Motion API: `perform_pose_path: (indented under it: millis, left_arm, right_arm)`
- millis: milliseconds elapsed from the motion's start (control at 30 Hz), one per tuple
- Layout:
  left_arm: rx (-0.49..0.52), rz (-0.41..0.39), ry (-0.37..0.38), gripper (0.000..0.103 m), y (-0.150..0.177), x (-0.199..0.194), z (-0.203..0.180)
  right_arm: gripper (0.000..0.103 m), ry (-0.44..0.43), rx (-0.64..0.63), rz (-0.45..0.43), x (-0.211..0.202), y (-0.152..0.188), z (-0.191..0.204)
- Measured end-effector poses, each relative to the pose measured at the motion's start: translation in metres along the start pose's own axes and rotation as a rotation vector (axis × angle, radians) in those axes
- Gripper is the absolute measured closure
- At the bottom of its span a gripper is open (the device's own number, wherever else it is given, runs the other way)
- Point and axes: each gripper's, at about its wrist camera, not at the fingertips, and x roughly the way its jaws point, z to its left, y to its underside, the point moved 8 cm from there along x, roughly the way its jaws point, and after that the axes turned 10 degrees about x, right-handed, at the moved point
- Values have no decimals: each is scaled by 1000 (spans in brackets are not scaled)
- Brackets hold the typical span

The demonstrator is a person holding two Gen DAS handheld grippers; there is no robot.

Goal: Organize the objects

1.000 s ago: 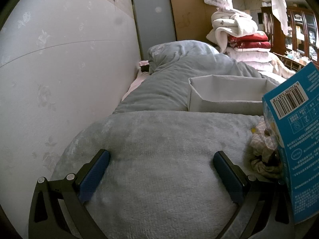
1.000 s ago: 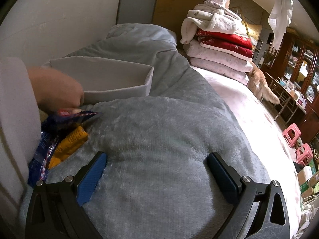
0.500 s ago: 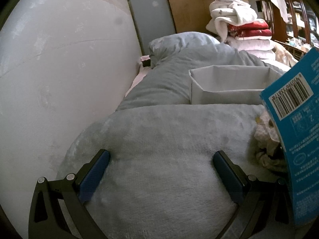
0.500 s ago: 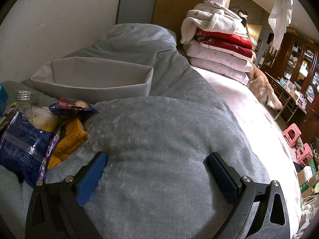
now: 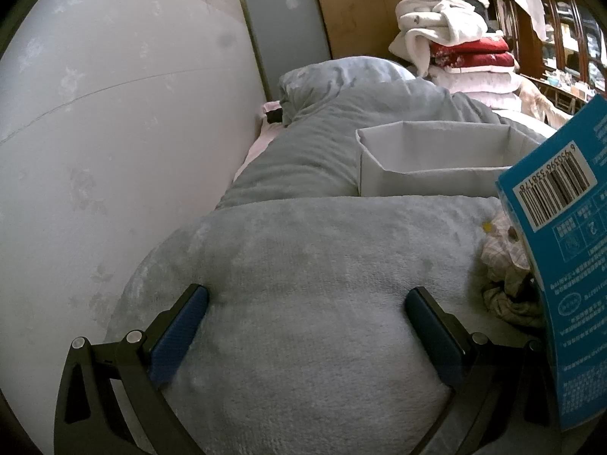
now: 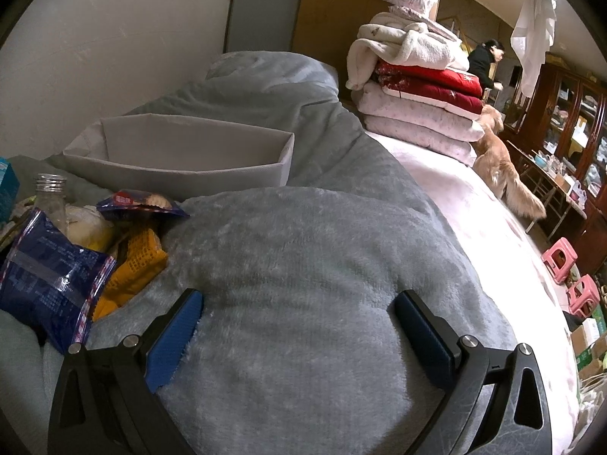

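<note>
A pale grey fabric bin (image 6: 197,159) (image 5: 436,163) stands empty on the grey blanket, beyond both grippers. To its near left in the right wrist view lies a pile: a dark blue snack bag (image 6: 49,276), a yellow packet (image 6: 132,265), a small blue packet (image 6: 140,203), a clear bottle with a metal cap (image 6: 51,197). A blue box with a barcode (image 5: 569,265) stands at the right edge of the left wrist view, beside a crumpled checked cloth (image 5: 508,265). My left gripper (image 5: 307,311) and right gripper (image 6: 299,311) both rest open over bare blanket, holding nothing.
A white wall (image 5: 114,132) runs close along the left. Folded quilts (image 6: 417,98) are stacked at the bed's head. A person (image 6: 483,60) and a tan dog (image 6: 504,167) are beyond the bed; pink stools (image 6: 561,258) stand on the floor at right.
A hand and sleeve that reached into the snack pile a second ago have withdrawn, uncovering the bottle and the dark blue bag. The left wrist view has swung slightly; both grippers stay open.
</note>
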Motion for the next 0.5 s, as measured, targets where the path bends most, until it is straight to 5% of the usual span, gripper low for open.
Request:
perform_pose_path:
  millis: [500]
  left_arm:
    - [58, -6, -85, 1, -3, 0, -8]
  right_arm:
    - [0, -15, -9, -25, -1, 1, 1]
